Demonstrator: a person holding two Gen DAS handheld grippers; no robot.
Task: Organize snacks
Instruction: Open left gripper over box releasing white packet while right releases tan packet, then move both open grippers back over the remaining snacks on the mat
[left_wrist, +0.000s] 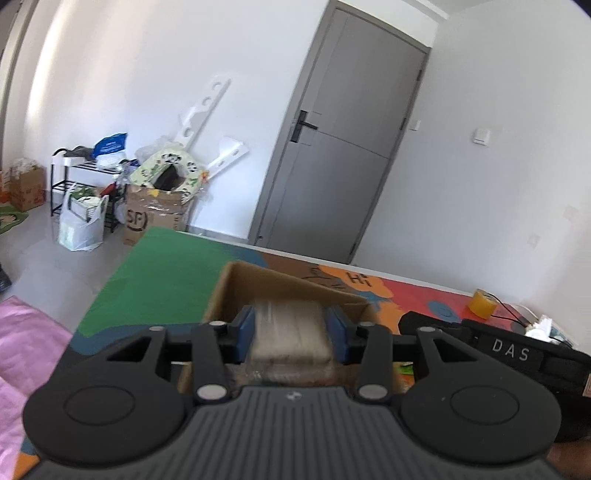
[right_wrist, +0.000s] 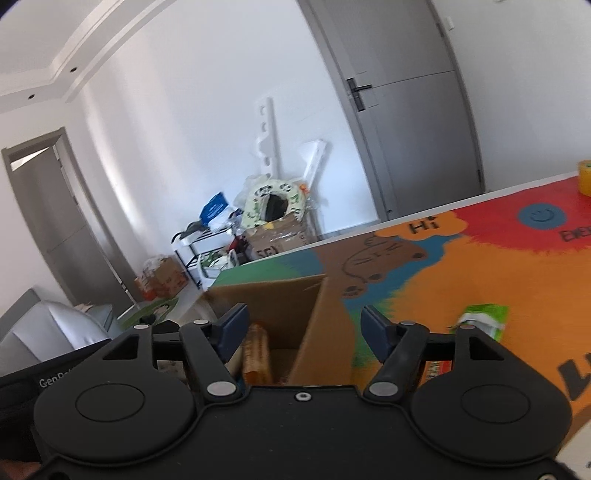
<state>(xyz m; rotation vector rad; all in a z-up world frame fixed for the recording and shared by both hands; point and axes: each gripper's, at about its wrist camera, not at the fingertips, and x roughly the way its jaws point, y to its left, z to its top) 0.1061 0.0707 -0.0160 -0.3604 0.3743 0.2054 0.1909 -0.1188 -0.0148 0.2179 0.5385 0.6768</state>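
Note:
My left gripper (left_wrist: 291, 325) is shut on a clear-wrapped snack pack (left_wrist: 290, 332) and holds it over the open cardboard box (left_wrist: 258, 284) on the colourful mat. My right gripper (right_wrist: 304, 325) is open and empty, its jaws straddling the box's right wall (right_wrist: 317, 325). Inside the box a brown snack packet (right_wrist: 256, 350) shows. A green snack pack (right_wrist: 484, 319) lies on the orange part of the mat to the right of the box.
A yellow tape roll (left_wrist: 482, 303) stands at the mat's far right, also in the right wrist view (right_wrist: 585, 177). The other gripper's black body (left_wrist: 498, 350) is right of the box. Boxes, bags and a rack (left_wrist: 92, 184) stand by the wall beside a grey door (left_wrist: 332, 147).

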